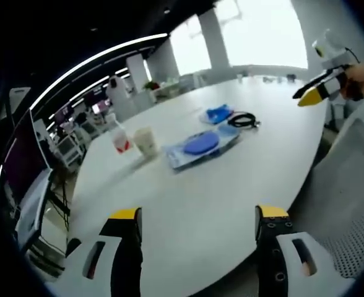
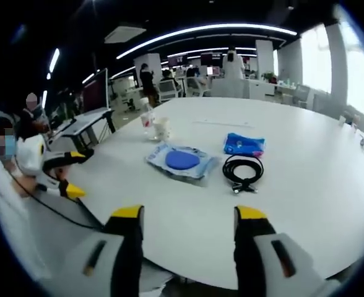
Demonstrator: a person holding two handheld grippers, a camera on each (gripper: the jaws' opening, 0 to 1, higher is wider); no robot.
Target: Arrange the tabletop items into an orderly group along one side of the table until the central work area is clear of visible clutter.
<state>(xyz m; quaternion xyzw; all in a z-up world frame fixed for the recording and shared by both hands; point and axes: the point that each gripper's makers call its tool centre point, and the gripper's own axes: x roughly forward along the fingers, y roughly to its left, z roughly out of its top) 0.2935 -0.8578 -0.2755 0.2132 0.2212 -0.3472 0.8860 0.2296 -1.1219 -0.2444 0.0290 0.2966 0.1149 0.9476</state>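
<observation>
In the left gripper view, the left gripper (image 1: 197,221) hangs over the near edge of a white table (image 1: 194,198), its jaws spread wide with nothing between them. Beyond it, mid-table, lies a clear bag (image 1: 202,146) with a blue disc inside. Left of the bag stand a pale cup (image 1: 146,141) and, just beside it, a cup with a red mark (image 1: 121,141). Farther right sit a blue pouch (image 1: 218,114) and a coiled black cable (image 1: 242,120), close together. At the upper right the right gripper (image 1: 312,94) enters, held off the table's right edge; I cannot tell how its jaws stand here.

In the right gripper view, the right gripper (image 2: 183,218) also has its jaws apart and empty over the near table edge. The bag (image 2: 182,161) lies ahead, the cable (image 2: 242,170) to its right, the pouch (image 2: 244,145) just beyond the cable. The two cups (image 2: 155,127) stand farther off, left of centre. The left gripper (image 2: 67,173) shows at left, off the table.
</observation>
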